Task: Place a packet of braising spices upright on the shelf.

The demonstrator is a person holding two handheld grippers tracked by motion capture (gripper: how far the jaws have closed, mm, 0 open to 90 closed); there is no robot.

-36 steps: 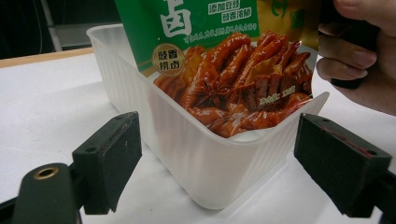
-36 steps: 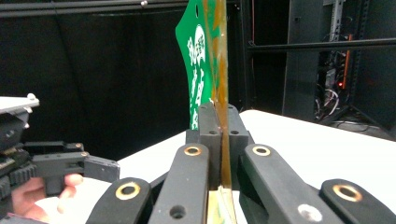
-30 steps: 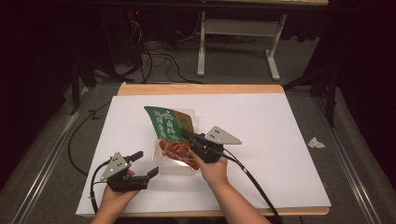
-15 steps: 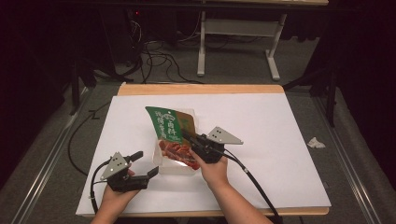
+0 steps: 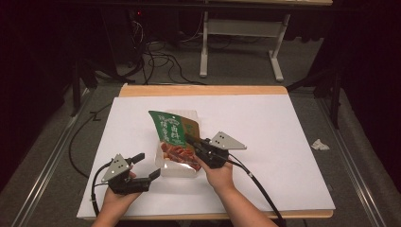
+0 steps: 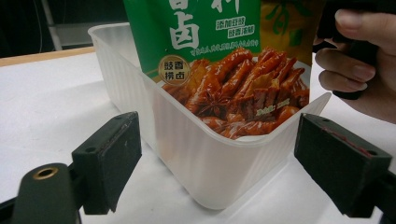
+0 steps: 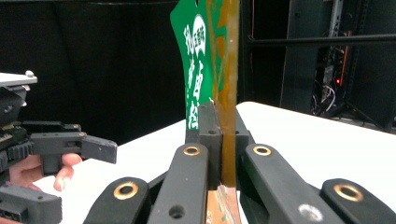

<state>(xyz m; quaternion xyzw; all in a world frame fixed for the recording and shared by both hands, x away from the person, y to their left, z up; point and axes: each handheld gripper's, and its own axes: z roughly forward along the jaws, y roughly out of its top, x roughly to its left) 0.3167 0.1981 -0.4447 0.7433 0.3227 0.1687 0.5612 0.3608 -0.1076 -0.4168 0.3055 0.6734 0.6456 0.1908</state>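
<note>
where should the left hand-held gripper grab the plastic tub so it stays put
Best guess: the near end of the white plastic tub, approached level from the person's side. The left hand-held gripper already has its open jaws either side of that rounded end, not yet touching. The snack pouch stands in the tub, pinched by the right hand-held gripper, so the top is blocked.

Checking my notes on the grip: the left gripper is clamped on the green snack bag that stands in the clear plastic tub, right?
Not quite: the right gripper is clamped on the green snack bag, as the right gripper view shows. The left gripper stands open before the clear plastic tub.
</note>
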